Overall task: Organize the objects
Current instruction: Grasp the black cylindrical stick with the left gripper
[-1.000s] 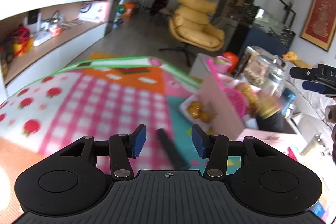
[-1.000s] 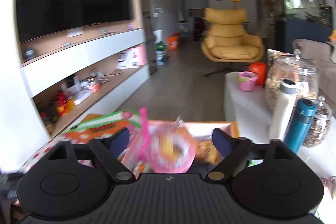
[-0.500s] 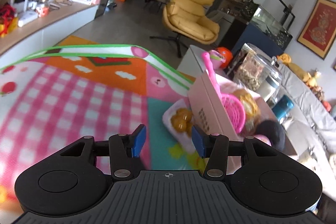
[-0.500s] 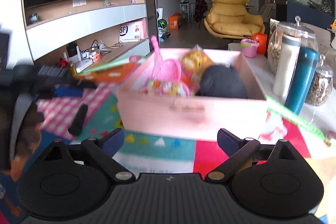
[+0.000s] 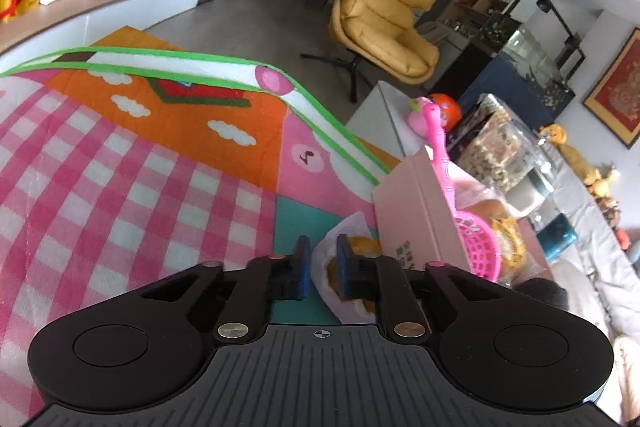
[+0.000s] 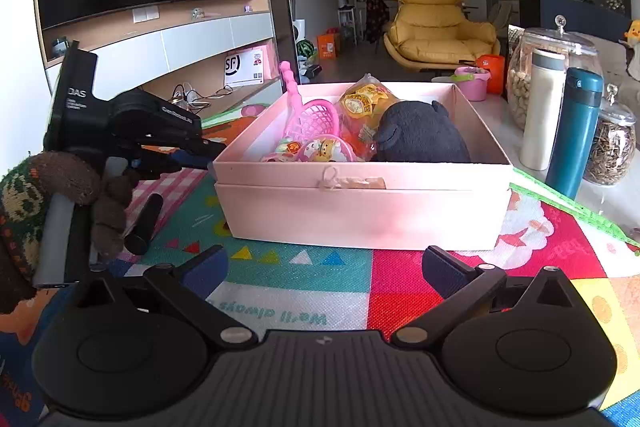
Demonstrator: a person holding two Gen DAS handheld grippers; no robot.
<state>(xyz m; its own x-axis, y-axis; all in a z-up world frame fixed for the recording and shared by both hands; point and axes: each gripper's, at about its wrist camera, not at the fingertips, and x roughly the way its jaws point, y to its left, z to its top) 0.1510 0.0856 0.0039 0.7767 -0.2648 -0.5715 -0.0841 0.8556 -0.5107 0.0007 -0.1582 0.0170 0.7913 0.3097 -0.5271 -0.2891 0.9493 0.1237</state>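
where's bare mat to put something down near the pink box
Free: the mat strip between the pink box and the open right gripper, and the checked mat left of the left gripper. Crowded: the box interior, the gap at its left side with the snack bag and black tube, and the bottles to the right.

Left wrist view: rides low over play mat [image 5: 140, 163], tilted down and rolled, close to mat; pink box [image 5: 416, 223] at 3 o'clock, yellow armchair [image 5: 384, 39] far off at 1 o'clock.

Right wrist view: sits near mat level, faces pink box [image 6: 360, 203] straight on at 12 o'clock, close.

Shared: box with contents, mat, armchair [image 6: 436, 27], jars and teal bottle [image 6: 574, 135]. Left gripper [image 6: 160, 147] visible at 9 o'clock in right view.
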